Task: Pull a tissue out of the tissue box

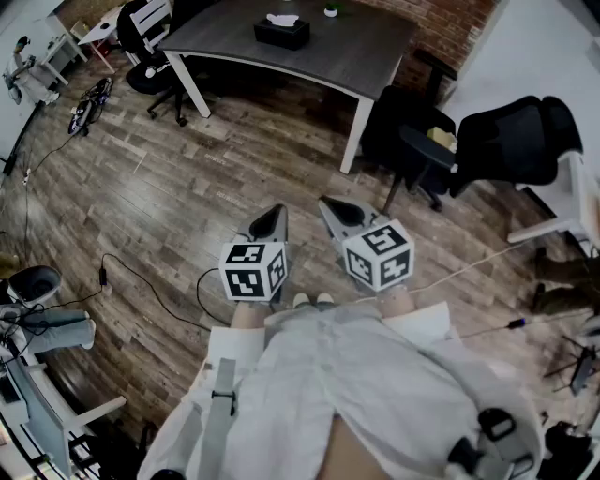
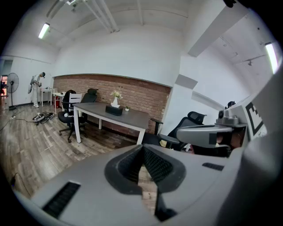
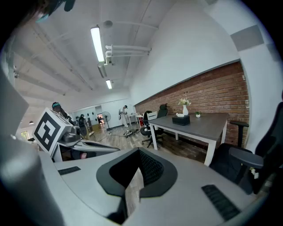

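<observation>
Office floor, mid-room: a person stands on the wood-plank floor (image 1: 169, 187) with a gripper in each hand, both held out low in front of the body. The left gripper (image 1: 272, 217) has its jaws pressed fully together with nothing between them. The right gripper (image 1: 336, 212), just beside it, is closed the same way and grips nothing.

The tissue box (image 1: 281, 34), black with a white tissue (image 1: 282, 19) standing out of its top, sits well ahead of both pairs of jaws, far past their tips. It rests on a grey table (image 1: 356, 52) with white legs, set against a brick wall (image 2: 146, 95). From the left jaws the box lies ahead and slightly left; from the right jaws, ahead and to the right. A vase of flowers (image 2: 115, 99) stands just behind the box, and a black office chair (image 1: 511, 141) sits off to the right of the right jaws.
</observation>
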Tool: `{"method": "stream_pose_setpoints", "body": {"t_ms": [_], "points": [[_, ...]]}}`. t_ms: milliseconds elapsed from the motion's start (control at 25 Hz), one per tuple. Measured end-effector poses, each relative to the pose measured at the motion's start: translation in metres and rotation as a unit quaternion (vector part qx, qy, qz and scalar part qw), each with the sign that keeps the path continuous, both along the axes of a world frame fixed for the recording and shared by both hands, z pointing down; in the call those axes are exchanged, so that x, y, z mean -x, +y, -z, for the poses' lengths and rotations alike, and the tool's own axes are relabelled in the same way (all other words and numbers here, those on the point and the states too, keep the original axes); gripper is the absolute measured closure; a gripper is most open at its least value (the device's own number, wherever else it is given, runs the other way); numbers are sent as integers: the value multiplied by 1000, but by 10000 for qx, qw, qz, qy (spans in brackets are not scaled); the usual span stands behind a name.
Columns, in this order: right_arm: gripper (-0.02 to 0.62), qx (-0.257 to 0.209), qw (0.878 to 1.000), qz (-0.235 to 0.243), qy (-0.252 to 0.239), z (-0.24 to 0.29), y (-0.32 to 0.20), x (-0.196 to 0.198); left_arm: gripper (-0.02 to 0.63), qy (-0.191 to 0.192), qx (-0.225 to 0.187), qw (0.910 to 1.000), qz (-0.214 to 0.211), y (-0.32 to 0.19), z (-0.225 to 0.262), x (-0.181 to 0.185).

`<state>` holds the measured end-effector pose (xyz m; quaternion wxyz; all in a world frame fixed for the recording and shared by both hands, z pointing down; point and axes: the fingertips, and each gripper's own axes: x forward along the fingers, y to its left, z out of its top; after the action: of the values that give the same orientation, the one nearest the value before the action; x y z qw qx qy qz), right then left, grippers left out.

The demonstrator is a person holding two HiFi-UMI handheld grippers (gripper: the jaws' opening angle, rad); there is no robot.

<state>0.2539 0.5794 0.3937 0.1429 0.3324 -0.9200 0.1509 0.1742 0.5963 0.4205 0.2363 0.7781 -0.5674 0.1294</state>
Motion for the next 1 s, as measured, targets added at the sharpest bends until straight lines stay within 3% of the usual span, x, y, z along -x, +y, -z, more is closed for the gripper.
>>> {"method": "stream_pose_setpoints", "body": {"t_ms": [520, 840, 1000], "points": [[595, -26, 9997, 216, 73, -6, 7, 22, 600, 80, 88, 9999, -47, 2, -10, 9], [594, -170, 9998, -47, -85, -8, 5, 30, 600, 241, -112, 9993, -262, 6, -10, 25], [594, -100, 9999, -98, -62, -15, 7, 36, 600, 140, -227, 9988, -406, 7, -12, 34]]}}
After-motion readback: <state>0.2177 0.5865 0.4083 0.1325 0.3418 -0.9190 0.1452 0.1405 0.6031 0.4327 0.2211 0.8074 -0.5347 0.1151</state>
